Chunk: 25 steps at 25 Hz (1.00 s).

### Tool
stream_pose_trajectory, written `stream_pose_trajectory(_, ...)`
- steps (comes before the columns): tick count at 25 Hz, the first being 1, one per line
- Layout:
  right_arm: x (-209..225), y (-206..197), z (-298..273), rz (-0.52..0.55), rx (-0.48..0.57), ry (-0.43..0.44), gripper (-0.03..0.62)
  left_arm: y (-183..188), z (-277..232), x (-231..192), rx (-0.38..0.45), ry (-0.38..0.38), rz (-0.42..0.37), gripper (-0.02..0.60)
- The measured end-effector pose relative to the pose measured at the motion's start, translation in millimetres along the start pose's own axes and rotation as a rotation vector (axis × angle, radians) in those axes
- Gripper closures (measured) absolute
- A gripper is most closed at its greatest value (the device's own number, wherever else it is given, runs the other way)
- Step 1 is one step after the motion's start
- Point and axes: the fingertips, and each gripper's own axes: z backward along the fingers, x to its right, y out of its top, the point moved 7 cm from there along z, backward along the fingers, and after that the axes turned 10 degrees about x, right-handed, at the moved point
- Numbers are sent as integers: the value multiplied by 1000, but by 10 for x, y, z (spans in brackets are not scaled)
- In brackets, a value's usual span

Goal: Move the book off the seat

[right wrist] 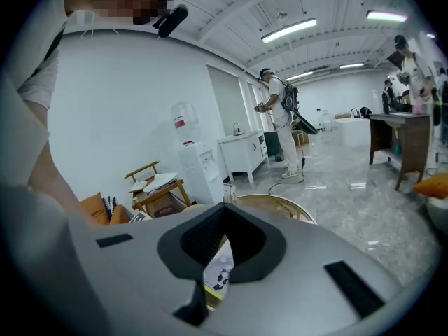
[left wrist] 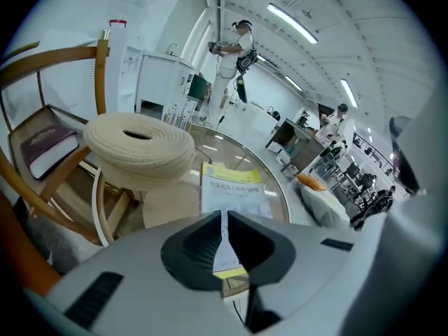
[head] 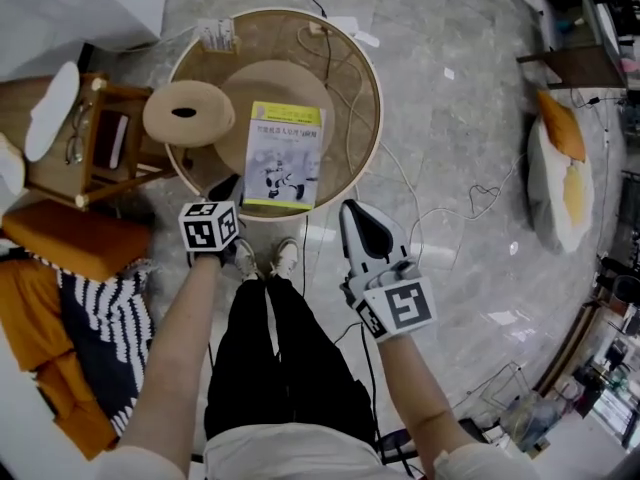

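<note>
The yellow-and-white book (head: 285,155) lies flat, face up, on the round glass-topped table (head: 372,88), its near edge at the rim closest to the person, just right of the woven ring-shaped stool seat (head: 188,113) and apart from it. The left gripper (left wrist: 222,214) hangs above that near edge, jaws pinched to a slit and empty. The right gripper (right wrist: 224,207), just right of the book, has its tips together on nothing.

Black trousers (head: 280,368), white top (head: 262,458); pale grey left gripper (left wrist: 224,222) and right gripper (head: 352,213) bear black-and-white marker cubes (head: 208,228).
</note>
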Motion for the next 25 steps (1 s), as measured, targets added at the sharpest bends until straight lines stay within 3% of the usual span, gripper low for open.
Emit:
stream_pose_trajectory(10,-296,469,243,15,45,3,572,534,792,371,16,-53,-71,565)
stream_pose_trajectory(25,-896,1006,832,46,96,11,572,1170,2056,1024,218,-114,-208,565)
